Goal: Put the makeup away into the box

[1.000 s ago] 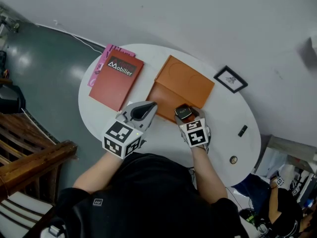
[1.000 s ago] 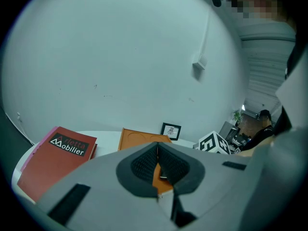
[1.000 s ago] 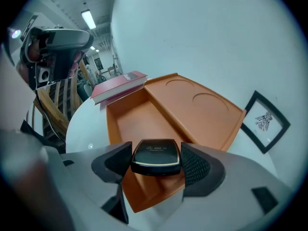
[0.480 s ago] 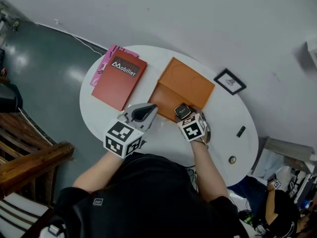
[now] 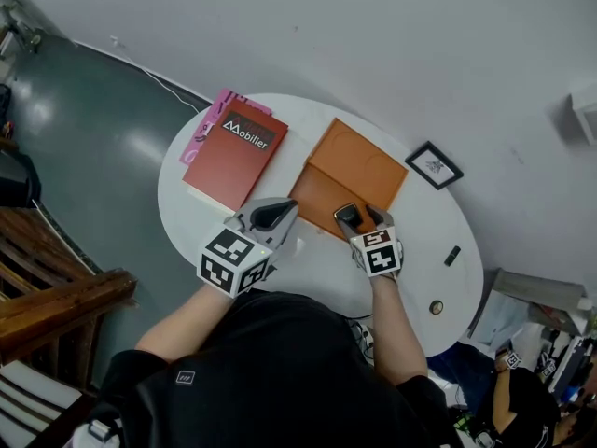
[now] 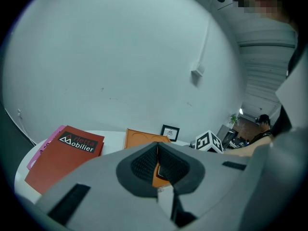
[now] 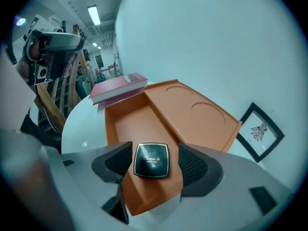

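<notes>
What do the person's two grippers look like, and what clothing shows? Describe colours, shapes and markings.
Both the left gripper and right gripper have smooth grey bodies tapering to two jaws with black ribbed pads. Each carries a white cube printed with black square markers. The person wears a black top.

The left gripper (image 5: 278,211) is closed and empty; the right gripper (image 5: 359,217) holds its jaws apart.

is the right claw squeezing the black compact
No, the right claw stands open, with gaps either side of the black compact lying in the orange box.
</notes>
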